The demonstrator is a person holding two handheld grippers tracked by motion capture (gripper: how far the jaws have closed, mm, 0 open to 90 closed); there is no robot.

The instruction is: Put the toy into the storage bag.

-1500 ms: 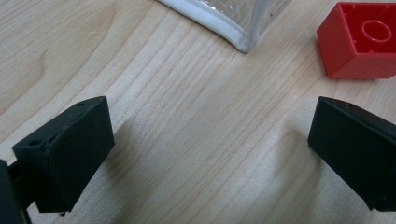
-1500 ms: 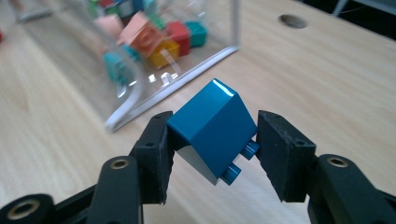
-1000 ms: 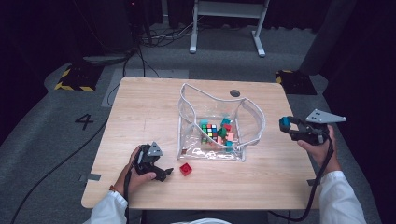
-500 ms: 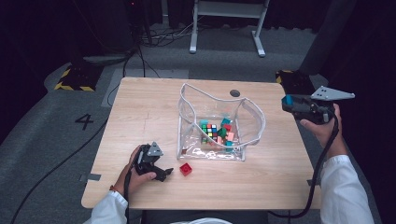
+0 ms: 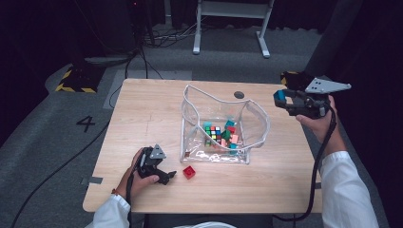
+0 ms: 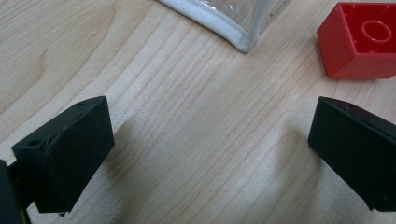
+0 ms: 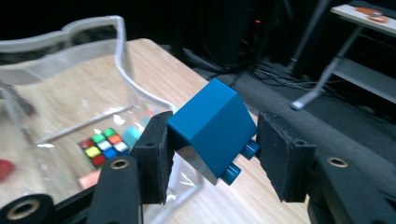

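My right gripper (image 5: 284,100) is raised off the table to the right of a clear plastic bag (image 5: 223,102), shut on a blue brick (image 5: 280,95). In the right gripper view the blue brick (image 7: 212,126) sits tilted between the two pads, studs toward the right one, with the right gripper (image 7: 212,149) above the bag's rim (image 7: 119,42). My left gripper (image 5: 166,175) rests on the table near its front edge, jaws open and nothing between them. A red brick (image 5: 189,172) lies just right of it, and the red brick (image 6: 359,39) is beyond the left gripper (image 6: 205,149).
The bag holds several coloured bricks and a colour cube (image 5: 215,131), the same cube (image 7: 103,147) seen through its wall. A corner of the bag (image 6: 233,37) lies close ahead of the left jaws. The wooden table (image 5: 152,114) has bare room on its left half.
My right gripper has risen and drifted back with the blue brick still in it. The left gripper and the red brick have kept still.
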